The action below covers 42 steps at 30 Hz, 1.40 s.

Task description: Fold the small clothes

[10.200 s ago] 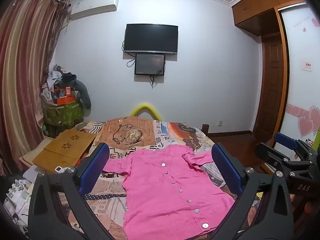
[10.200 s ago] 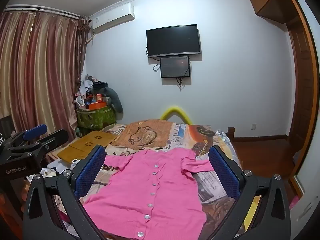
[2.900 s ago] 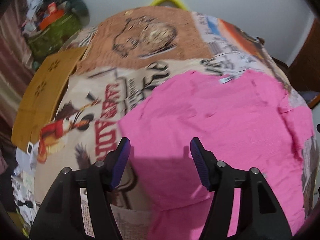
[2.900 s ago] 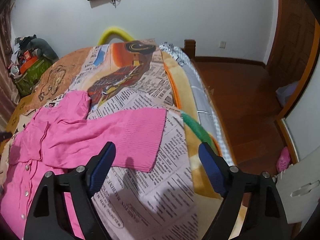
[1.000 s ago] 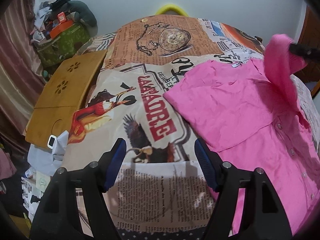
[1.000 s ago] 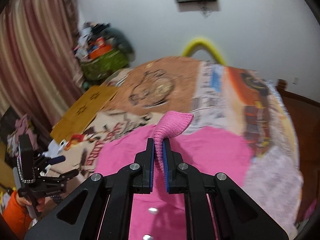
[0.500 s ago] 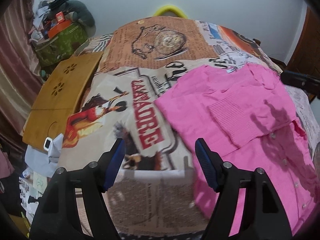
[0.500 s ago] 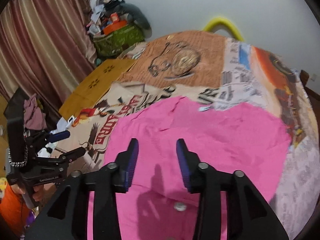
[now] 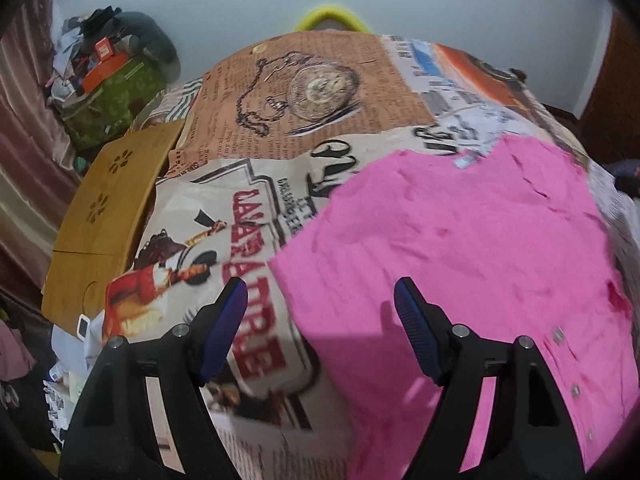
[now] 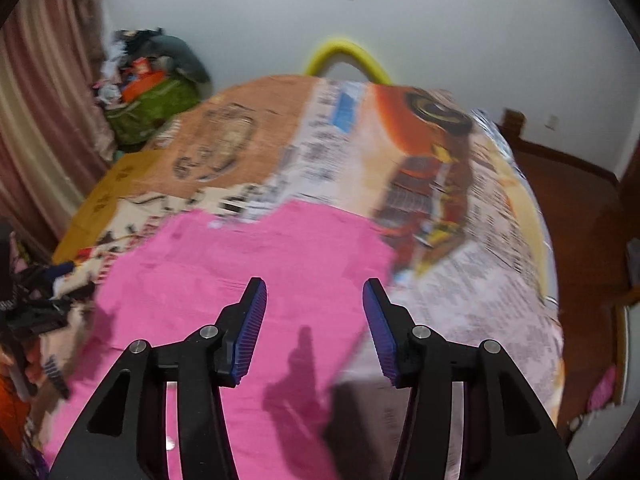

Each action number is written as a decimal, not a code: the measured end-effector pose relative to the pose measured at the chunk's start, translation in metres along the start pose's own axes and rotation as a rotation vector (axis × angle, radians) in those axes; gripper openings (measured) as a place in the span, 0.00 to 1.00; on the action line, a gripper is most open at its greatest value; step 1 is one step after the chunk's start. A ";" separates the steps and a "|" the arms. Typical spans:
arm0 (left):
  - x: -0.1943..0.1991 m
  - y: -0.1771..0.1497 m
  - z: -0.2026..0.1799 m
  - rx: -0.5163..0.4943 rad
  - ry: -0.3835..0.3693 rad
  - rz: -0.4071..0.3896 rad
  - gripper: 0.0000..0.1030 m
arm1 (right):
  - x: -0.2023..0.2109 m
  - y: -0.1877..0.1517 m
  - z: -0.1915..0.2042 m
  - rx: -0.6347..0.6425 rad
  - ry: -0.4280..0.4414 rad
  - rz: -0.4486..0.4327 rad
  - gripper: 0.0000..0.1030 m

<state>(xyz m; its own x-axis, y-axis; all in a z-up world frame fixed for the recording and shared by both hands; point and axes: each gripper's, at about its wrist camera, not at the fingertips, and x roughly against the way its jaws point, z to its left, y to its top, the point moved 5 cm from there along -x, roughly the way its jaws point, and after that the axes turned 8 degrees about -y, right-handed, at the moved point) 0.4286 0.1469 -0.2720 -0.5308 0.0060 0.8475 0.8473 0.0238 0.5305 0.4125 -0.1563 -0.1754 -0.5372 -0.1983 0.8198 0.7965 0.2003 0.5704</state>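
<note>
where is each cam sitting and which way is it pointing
Left wrist: sits on the left gripper, aimed down over the bed; its open blue pads frame the pink cardigan's edge and the printed bedspread.
Right wrist: sits on the right gripper, aimed down at the cardigan's other side; its jaws, just opening, hold nothing.
Shared: the cardigan, bedspread, yellow arch, wooden tray.

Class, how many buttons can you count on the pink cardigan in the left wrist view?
3: buttons and run down the cardigan's lower right edge. Folded fabric may hide more.
</note>
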 end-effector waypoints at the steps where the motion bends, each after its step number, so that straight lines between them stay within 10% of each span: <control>1: -0.007 0.005 0.006 0.012 0.010 0.009 0.73 | -0.004 -0.001 -0.007 -0.005 -0.007 0.008 0.45; 15: -0.091 0.015 0.056 0.200 -0.027 0.125 0.71 | -0.066 0.015 -0.034 -0.074 0.051 0.046 0.45; 18: -0.094 0.017 0.047 0.191 -0.078 0.126 0.46 | -0.071 0.021 -0.025 -0.047 0.055 0.030 0.39; 22: -0.094 0.021 0.029 0.174 -0.134 0.139 0.05 | -0.081 0.021 -0.002 0.077 0.009 0.048 0.06; 34: -0.060 0.085 0.018 0.146 0.001 -0.042 0.02 | -0.064 0.032 -0.013 0.172 -0.128 -0.019 0.04; 42: -0.086 0.109 0.018 0.130 0.034 -0.008 0.03 | -0.071 0.051 -0.032 0.111 -0.166 -0.038 0.05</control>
<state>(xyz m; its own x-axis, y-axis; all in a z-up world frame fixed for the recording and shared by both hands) 0.5660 0.1670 -0.2869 -0.5345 -0.0284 0.8447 0.8327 0.1532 0.5321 0.5001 -0.1627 -0.2067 -0.6118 -0.0482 0.7895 0.7445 0.3023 0.5953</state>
